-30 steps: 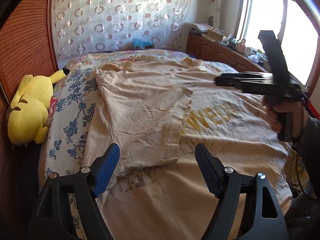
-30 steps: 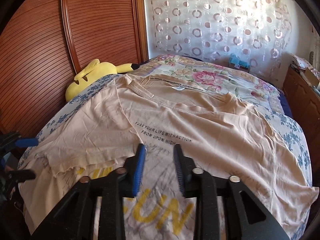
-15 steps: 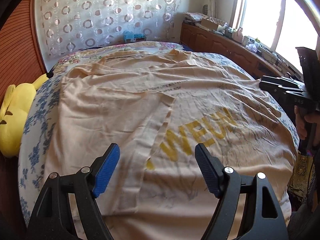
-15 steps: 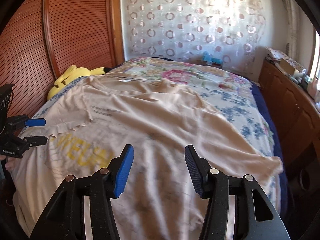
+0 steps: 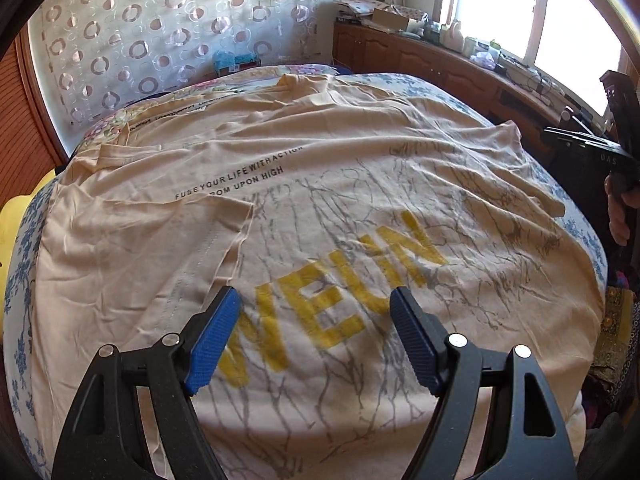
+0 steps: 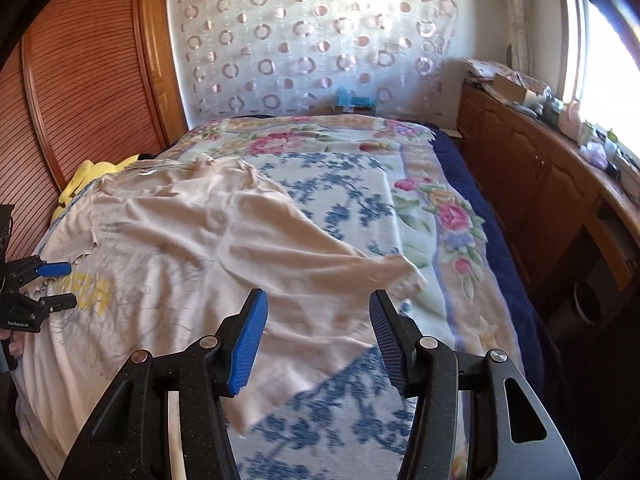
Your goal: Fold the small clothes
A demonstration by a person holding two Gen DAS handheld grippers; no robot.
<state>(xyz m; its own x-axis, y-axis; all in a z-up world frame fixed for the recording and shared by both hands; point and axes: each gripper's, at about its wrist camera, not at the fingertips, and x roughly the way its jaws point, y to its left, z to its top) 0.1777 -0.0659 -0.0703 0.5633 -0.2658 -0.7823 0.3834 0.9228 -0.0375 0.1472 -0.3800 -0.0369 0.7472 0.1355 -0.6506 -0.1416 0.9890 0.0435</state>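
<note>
A beige T-shirt (image 5: pixel 360 184) with yellow letters and black print lies spread on the bed, its left sleeve folded in over the body. My left gripper (image 5: pixel 316 320) hangs open above the yellow letters, nothing between its blue pads. In the right wrist view the same T-shirt (image 6: pixel 208 248) covers the bed's left half, and its right sleeve (image 6: pixel 384 272) lies flat toward the middle. My right gripper (image 6: pixel 318 328) is open just above the shirt's right side near that sleeve, holding nothing. The left gripper (image 6: pixel 56 284) shows at the left edge.
The bed (image 6: pixel 440 208) has a floral blue and pink cover. A yellow plush toy (image 6: pixel 92 176) lies at the far left by the slatted wooden wall. A wooden cabinet (image 6: pixel 540 168) with clutter runs along the right under the window. A person's hand (image 5: pixel 618 212) holds the other tool.
Both grippers swung to the right across the bed. The right gripper's jaws opened wider and now hover near the right sleeve; the left one moved from the folded sleeve to the yellow letters.
</note>
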